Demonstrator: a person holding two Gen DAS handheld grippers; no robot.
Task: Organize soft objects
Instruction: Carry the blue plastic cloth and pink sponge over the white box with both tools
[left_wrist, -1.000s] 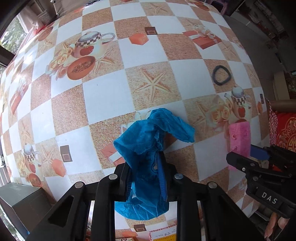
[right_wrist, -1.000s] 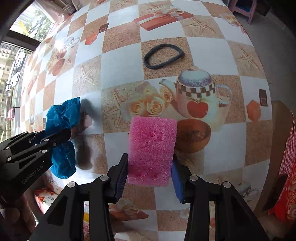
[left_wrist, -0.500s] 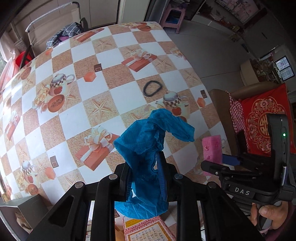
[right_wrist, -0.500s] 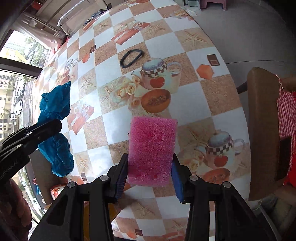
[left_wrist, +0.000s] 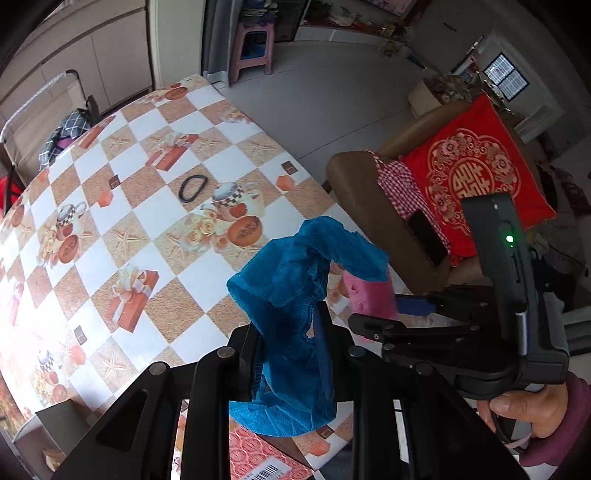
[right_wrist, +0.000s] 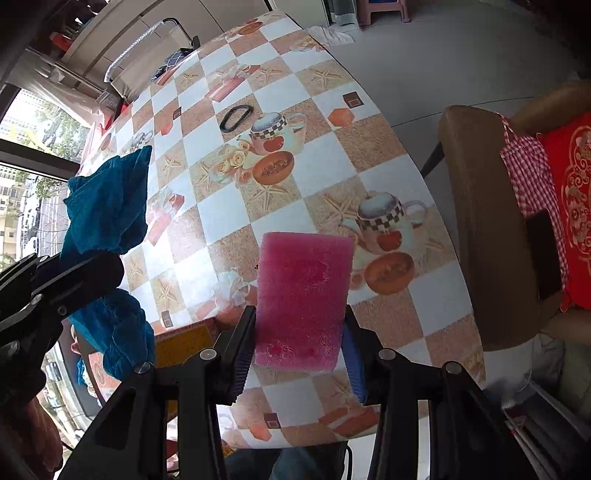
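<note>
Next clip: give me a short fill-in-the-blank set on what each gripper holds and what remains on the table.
1. The left gripper is shut on a crumpled ____ cloth.
2. The right gripper holds a pink ____ between its fingers.
3. The black loop lies on the ____, beside a printed teapot.

Missing words: blue; sponge; table

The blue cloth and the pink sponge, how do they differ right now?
The blue cloth is crumpled and limp, drooping out of the left gripper; the pink sponge is a flat, stiff rectangle standing straight in the right gripper. The cloth looks woven, the sponge porous. Both are clamped and held above the table.
</note>
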